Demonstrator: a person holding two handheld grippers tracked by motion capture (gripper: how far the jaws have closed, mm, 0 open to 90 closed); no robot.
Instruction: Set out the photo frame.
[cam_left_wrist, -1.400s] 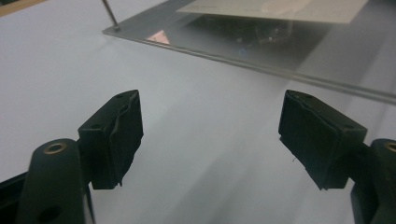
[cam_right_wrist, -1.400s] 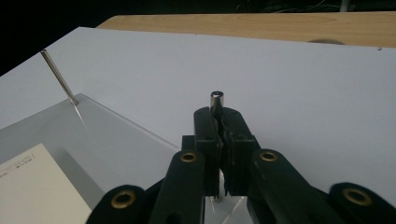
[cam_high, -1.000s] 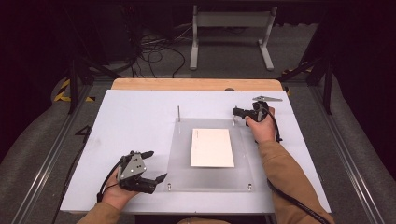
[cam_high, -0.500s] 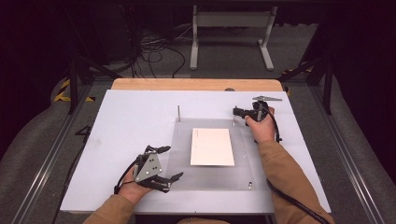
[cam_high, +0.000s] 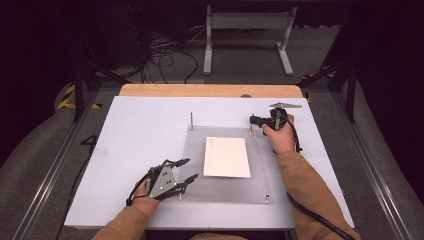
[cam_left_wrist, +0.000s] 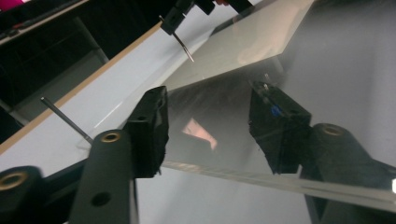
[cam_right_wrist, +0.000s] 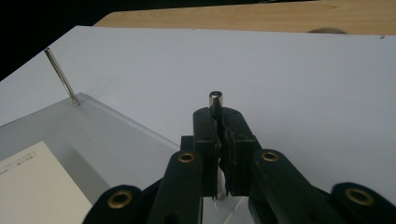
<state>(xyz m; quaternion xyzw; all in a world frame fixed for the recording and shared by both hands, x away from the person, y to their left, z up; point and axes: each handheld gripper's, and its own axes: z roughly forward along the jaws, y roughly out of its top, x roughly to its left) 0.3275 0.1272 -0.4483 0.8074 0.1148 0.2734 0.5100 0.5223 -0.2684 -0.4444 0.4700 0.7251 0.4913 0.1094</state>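
- Dark floor with loose cables (cam_high: 165, 50) and a grey metal stand (cam_high: 247, 35) lies beyond the white table (cam_high: 140, 125), whose far edge is a wooden strip (cam_high: 210, 90).
- On the table lies a clear acrylic plate (cam_high: 190, 155) with a white card (cam_high: 226, 157) resting on its middle.
- Upright metal pins stand at the plate's corners: a tall pin (cam_high: 191, 120) at the far left corner, another at the far right corner, and a short pin (cam_high: 267, 198) at the near right corner.
- The left gripper (cam_high: 186, 170) sits at the plate's near left corner, its jaws spread wide, one on either side of the plate's edge; the card is just beyond its tips.
- In the left gripper view the two black jaws stand well apart with the plate's near edge running between them and nothing held.
- The right gripper (cam_high: 251, 120) is at the plate's far right corner, jaws drawn tight together on the far right pin (cam_right_wrist: 215, 100), whose silver top pokes out above the jaw tips.
- From the right gripper, the tall pin (cam_right_wrist: 60, 76) stands off to its left and the card (cam_right_wrist: 37, 182) lies near its lower left.
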